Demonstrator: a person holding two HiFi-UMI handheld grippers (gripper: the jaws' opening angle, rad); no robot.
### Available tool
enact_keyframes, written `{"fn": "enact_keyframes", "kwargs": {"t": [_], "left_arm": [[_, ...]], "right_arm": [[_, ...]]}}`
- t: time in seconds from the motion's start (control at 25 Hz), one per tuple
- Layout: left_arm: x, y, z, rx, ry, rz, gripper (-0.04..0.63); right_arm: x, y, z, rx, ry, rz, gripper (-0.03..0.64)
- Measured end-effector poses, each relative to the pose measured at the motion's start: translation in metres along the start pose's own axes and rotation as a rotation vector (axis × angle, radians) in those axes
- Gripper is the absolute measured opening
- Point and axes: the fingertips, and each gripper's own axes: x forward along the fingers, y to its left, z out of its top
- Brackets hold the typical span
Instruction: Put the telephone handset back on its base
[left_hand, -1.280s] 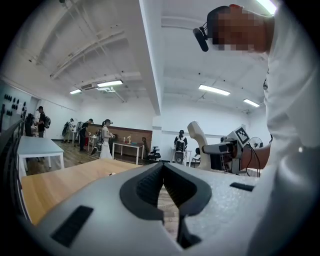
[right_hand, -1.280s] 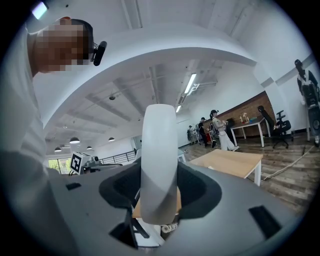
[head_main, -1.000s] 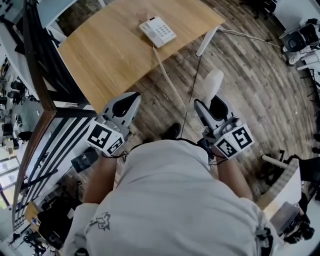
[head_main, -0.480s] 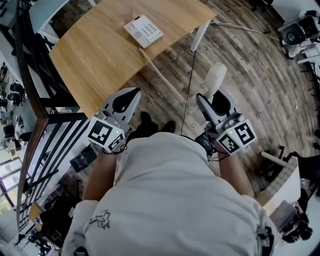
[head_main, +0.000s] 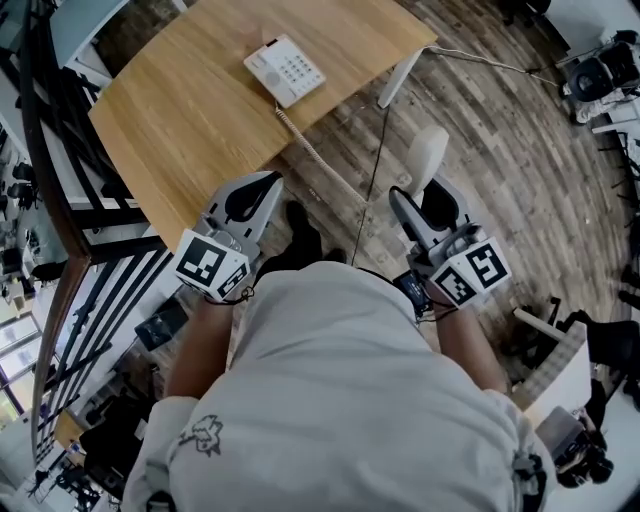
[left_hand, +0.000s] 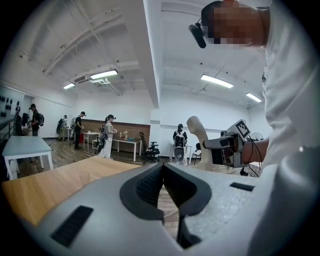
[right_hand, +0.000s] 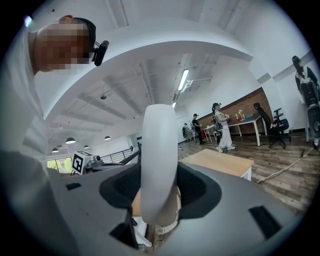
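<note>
Handset (right_hand: 159, 160) stood upright in the right gripper (right_hand: 160, 192), jaws clamped on its middle, which kept the coiled cord (head_main: 318, 160) slack toward the base (head_main: 285, 70), at 11 o'clock on the worktop (head_main: 180, 110). Left gripper (left_hand: 162, 185) jaws met on nothing, presumably in reserve.

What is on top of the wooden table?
The white phone base, near the edge of the table. Its curly cord drops off toward the handset in the right gripper. Anything under the base is covered.

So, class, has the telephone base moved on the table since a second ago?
No. The telephone base keeps its place by the near edge of the table; both drifted left together, so the camera moved.
</note>
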Motion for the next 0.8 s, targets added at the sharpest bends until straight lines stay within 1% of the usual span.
{"fn": "enact_keyframes", "kwargs": {"t": [0.28, 0.48, 0.6, 0.8], "left_arm": [[0.017, 0.067, 0.013, -0.012, -0.027, 0.012, 0.006], [0.018, 0.125, 0.024, 0.000, -0.036, 0.023, 0.006], [0.016, 0.157, 0.032, -0.008, -0.052, 0.034, 0.006], [0.012, 0.192, 0.036, -0.003, -0.070, 0.024, 0.006]], "right_arm": [[0.073, -0.012, 0.022, -0.023, 0.013, 0.026, 0.223], [0.131, -0.014, 0.034, -0.033, 0.020, 0.033, 0.222], [0.163, -0.014, 0.036, -0.039, 0.033, 0.038, 0.222], [0.208, -0.008, 0.037, -0.051, 0.054, 0.044, 0.223]]}}
